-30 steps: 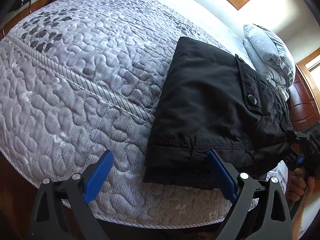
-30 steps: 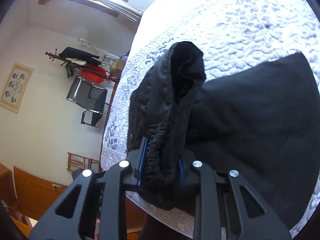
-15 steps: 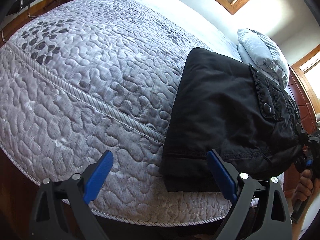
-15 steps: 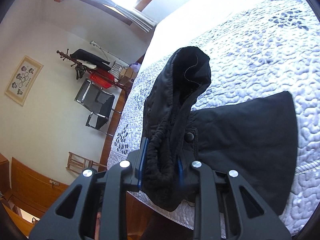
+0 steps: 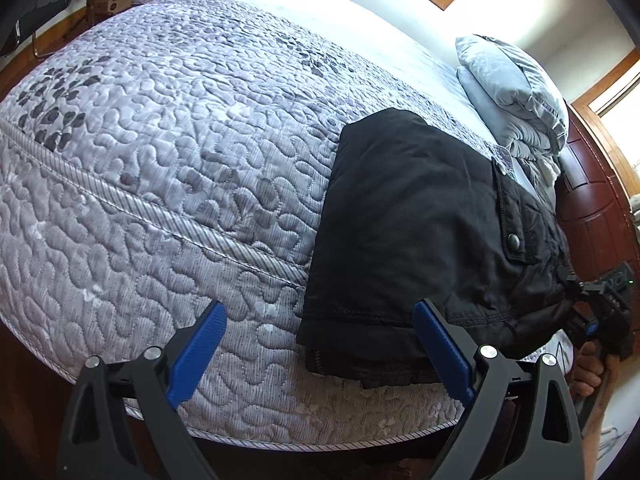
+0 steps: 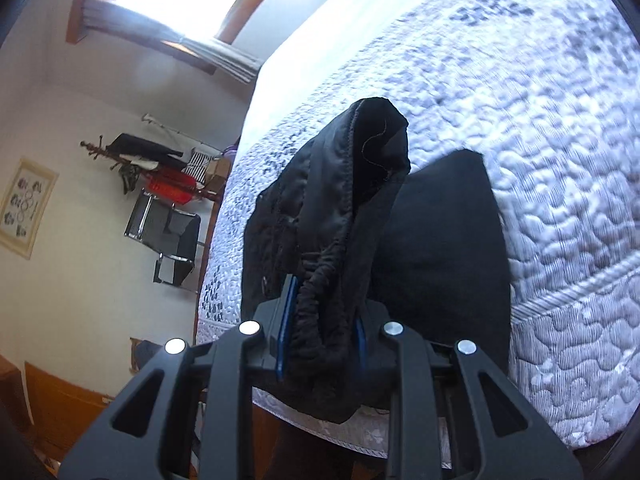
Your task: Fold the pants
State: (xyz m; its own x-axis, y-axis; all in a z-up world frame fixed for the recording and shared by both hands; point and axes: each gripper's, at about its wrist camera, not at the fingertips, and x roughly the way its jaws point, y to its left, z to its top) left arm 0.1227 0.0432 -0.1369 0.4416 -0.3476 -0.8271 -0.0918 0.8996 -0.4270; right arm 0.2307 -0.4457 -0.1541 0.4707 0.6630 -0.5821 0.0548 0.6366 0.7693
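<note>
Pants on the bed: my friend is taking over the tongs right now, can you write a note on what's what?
Right tongs: shut on the pants' bunched waistband, at the bed's near edge.
Left tongs: open, holding nothing, over the pants' bottom edge.
Pants: black, folded into a stack on the quilt, pocket snap facing up. Pillows sit beyond them.
Done: legs look folded over.
Left: probably lay the waistband end down, let go, and smooth the stack.

A bed (image 5: 168, 168) covered by a grey quilted spread fills most of the frame. Folded black pants (image 5: 408, 240) lie at its lower right edge, with stacked pillows (image 5: 516, 96) at upper right.
</note>
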